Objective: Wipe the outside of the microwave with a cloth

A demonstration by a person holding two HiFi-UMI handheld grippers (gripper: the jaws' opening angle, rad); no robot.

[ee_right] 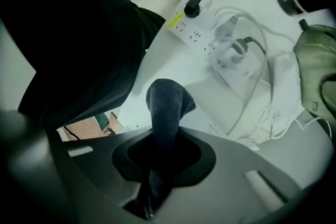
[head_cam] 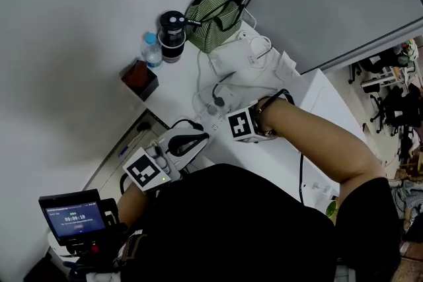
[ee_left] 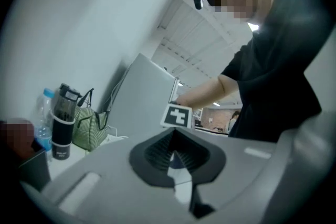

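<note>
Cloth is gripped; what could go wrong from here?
1. The dark grey cloth pinched in the right gripper sits near the white power strip and loose white cables; a sweep could snag them or tug a plug.
2. Only a bunched fold sits between the jaws, so it might slip out under rubbing.

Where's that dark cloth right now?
The dark cloth is pinched in the right claw, seen in the right gripper view, above the white surface near the power strip.
</note>
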